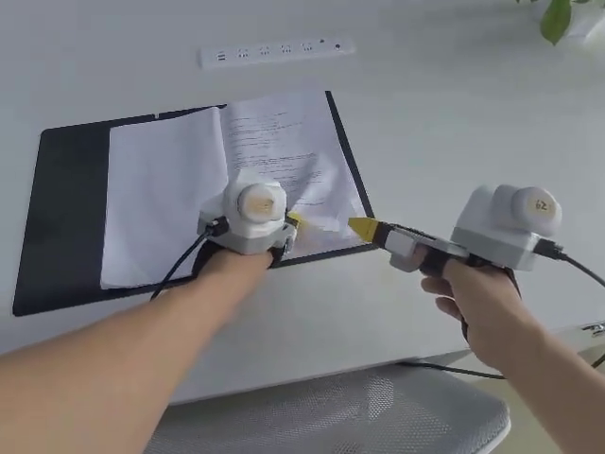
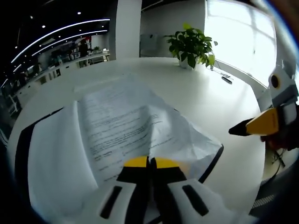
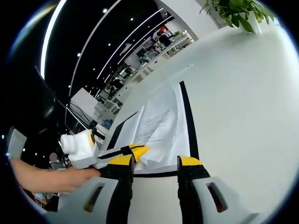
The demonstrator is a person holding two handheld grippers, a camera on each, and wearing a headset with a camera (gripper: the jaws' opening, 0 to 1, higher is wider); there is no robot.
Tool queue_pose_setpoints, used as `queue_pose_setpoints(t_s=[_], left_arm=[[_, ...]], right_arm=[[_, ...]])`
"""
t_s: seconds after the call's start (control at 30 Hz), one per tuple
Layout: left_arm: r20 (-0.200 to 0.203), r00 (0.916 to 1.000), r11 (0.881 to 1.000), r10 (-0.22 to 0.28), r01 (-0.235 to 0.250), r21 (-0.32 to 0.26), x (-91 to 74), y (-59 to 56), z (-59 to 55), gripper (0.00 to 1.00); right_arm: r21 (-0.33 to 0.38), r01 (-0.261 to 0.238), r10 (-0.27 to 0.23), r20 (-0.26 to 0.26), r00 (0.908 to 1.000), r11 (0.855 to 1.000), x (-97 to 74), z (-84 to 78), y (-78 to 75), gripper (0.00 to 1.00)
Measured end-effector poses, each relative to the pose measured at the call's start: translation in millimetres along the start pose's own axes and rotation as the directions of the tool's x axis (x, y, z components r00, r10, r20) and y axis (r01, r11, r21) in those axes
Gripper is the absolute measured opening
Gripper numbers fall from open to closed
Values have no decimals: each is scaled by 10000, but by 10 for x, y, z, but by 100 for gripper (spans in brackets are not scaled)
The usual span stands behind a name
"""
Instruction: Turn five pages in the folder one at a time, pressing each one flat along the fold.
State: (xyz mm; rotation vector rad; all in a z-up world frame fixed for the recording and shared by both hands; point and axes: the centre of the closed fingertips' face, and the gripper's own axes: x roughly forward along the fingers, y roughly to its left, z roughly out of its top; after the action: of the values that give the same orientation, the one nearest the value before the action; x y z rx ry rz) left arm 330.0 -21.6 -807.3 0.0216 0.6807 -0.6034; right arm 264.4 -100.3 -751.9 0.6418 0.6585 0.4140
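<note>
Head view: a black folder lies open on a white table, its right half covered by a printed white page; the left gripper sits at that page's lower edge, between the fold and the outer corner; the right gripper hovers just off the folder's lower right corner, clear of the paper; a white power strip lies beyond the folder, well apart.

Left gripper view: the left gripper's yellow-tipped jaws are closed together, apparently pinching the bottom edge of the page, which buckles upward in a ridge ahead of them; the right gripper points in from the right, apart from the paper; a green potted plant stands far across the table.

Right gripper view: the right gripper's jaws stand apart, holding nothing; the folder's black edge and the page's corner lie just ahead of them; the left gripper comes in from the left, its tips on the paper's lower edge.

Likely risks: the pinch may hold more than one sheet, so two pages would turn at once; pulling the buckled sheet sideways could crease it or tear it at the binding; with nothing pressing the folder down, it may slide on the smooth table.
</note>
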Motion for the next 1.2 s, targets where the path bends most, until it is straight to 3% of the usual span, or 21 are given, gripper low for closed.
queue_pose_setpoints(t_s=[0.03, 0.1, 0.3, 0.47, 0.9, 1.2], left_arm=[[13, 10000, 9997, 51, -51, 253, -3, 43, 9, 0], [15, 10000, 9983, 16, -17, 581, -14, 11, 5, 0], [27, 10000, 9983, 54, -55, 572, -36, -7, 8, 0], [7, 10000, 9980, 17, -18, 639, -57, -25, 13, 0], [27, 10000, 9977, -34, 32, 677, -35, -21, 14, 1], [19, 9999, 9977, -112, 110, 675, -14, -29, 17, 5]], right_arm=[[-10, -44, 44, -33, 10000, 10000, 29, 11, 12, 35], [-94, -104, 102, -144, 9998, 9999, 91, 12, 35, 35], [-6, -176, 176, -657, 9977, 9998, 279, -65, 60, 37], [269, 167, -137, -1064, 9942, 9995, 369, -147, 4, 34], [183, 586, -568, -889, 9944, 9981, 390, -131, -112, 0], [350, 736, -711, -691, 9951, 9967, 359, -114, -145, 0]])
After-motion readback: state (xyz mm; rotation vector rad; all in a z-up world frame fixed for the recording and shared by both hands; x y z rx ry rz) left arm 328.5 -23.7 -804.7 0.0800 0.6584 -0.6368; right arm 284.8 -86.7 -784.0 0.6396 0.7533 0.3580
